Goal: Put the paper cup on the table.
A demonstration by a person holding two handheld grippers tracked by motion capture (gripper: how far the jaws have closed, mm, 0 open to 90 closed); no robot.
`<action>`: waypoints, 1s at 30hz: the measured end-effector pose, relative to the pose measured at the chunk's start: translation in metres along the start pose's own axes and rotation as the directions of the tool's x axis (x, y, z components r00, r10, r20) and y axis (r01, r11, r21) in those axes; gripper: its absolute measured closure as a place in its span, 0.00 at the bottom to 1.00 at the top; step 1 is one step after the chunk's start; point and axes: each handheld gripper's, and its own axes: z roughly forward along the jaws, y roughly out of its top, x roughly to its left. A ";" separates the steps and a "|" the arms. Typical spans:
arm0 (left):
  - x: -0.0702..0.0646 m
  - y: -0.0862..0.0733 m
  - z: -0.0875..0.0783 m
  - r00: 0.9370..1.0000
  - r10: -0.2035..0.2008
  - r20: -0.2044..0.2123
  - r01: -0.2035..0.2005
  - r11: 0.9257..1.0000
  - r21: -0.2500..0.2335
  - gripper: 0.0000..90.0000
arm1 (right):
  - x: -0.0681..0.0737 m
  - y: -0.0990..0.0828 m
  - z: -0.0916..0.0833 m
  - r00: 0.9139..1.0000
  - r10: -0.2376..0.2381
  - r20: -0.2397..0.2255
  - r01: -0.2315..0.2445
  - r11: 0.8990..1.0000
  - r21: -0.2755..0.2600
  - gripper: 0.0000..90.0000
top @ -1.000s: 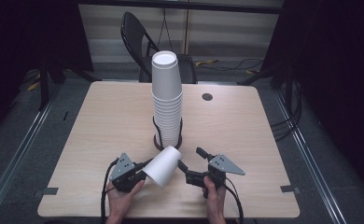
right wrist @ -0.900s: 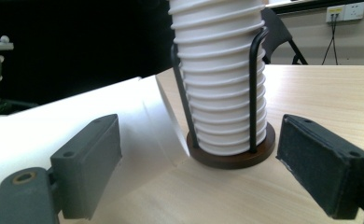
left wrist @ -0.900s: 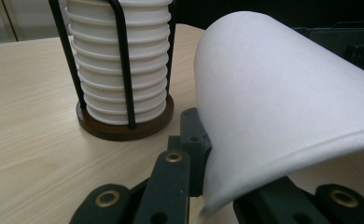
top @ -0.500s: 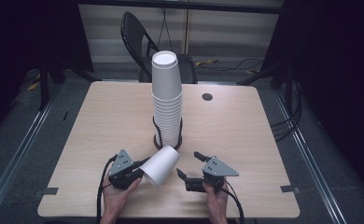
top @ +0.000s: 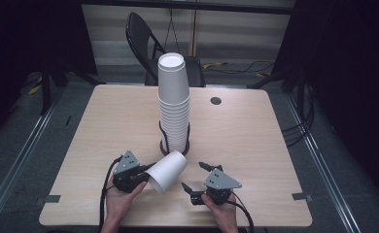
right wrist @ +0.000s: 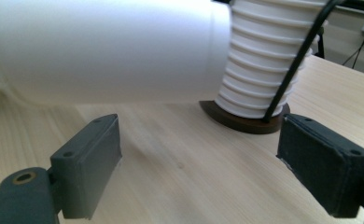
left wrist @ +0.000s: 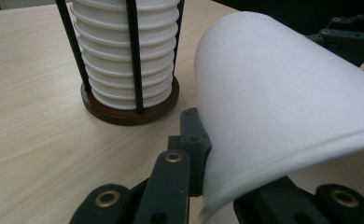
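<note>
A tall stack of white cups (top: 173, 104) stands in a black wire holder with a round dark base (left wrist: 129, 111) at the table's middle. My left gripper (top: 146, 174) is shut on the rim wall of a single white cup (top: 168, 170). That cup lies tilted on its side with its bottom toward the stack. In the left gripper view the cup (left wrist: 287, 102) is pinched at its rim by my left gripper (left wrist: 203, 179). My right gripper (top: 195, 176) stands open just right of the cup with nothing between its fingers. In the right gripper view the cup (right wrist: 105, 51) lies beyond the open right gripper (right wrist: 208, 163).
The light wooden table (top: 255, 141) has a small dark round grommet (top: 215, 101) at the back right. A black folding chair (top: 144, 39) stands behind the table. Cables (top: 107, 189) trail from both grippers toward the near edge.
My right gripper has drawn back a little from the cup toward the near edge, jaws still open. My left gripper keeps its hold on the cup, almost unmoved.
</note>
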 end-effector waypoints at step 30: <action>0.001 0.048 0.011 0.997 0.072 0.041 -0.079 0.967 0.243 0.96 | 0.035 0.013 0.009 0.880 -0.459 0.120 0.452 0.888 0.083 0.15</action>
